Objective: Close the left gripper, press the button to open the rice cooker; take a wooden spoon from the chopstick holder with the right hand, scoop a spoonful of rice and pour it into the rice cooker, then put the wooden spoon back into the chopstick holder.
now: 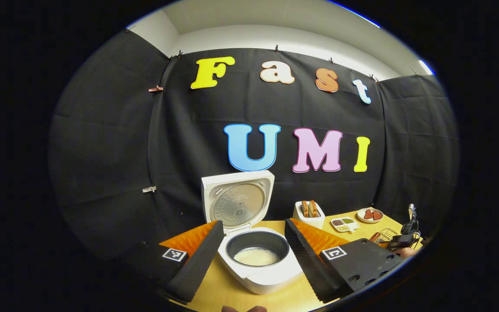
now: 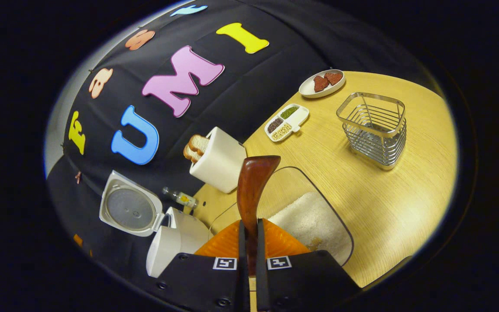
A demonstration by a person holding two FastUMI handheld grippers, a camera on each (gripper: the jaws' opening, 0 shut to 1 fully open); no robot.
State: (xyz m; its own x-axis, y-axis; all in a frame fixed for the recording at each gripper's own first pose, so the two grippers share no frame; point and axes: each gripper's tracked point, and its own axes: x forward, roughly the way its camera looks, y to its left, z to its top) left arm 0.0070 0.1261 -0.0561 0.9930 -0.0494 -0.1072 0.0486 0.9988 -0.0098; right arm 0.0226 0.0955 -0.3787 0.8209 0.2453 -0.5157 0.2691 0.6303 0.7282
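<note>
The pale wooden surface (image 2: 388,203) carries everything. The white rice cooker (image 1: 260,268) stands open on it, its lid (image 1: 237,200) tipped upright at the back and its dark inner pot (image 1: 257,248) holding a shallow layer of white rice (image 1: 256,256). In the left gripper view the left gripper (image 1: 254,260) hovers just in front of the cooker with its jaws wide apart, one on either side of the pot, gripping nothing.

In the right gripper view a clear plastic container (image 2: 319,195) lies directly ahead of the right gripper (image 2: 249,242), with a heap of white rice (image 2: 310,223) in it. The jaws of the right gripper are clamped on the handle of the brown wooden spoon (image 2: 253,186), whose bowl end rises above the container's rim. Beyond it stands a white toaster (image 2: 220,161) with slices of bread (image 2: 196,146) in its slots. The silver wire chopstick holder (image 2: 375,128) sits well apart to the right. Farther back are a white three-compartment dish of beans (image 2: 286,123) and a small white plate (image 2: 321,83) with reddish heart-shaped pieces. A small bottle (image 2: 180,197) lies between cooker and toaster
</note>
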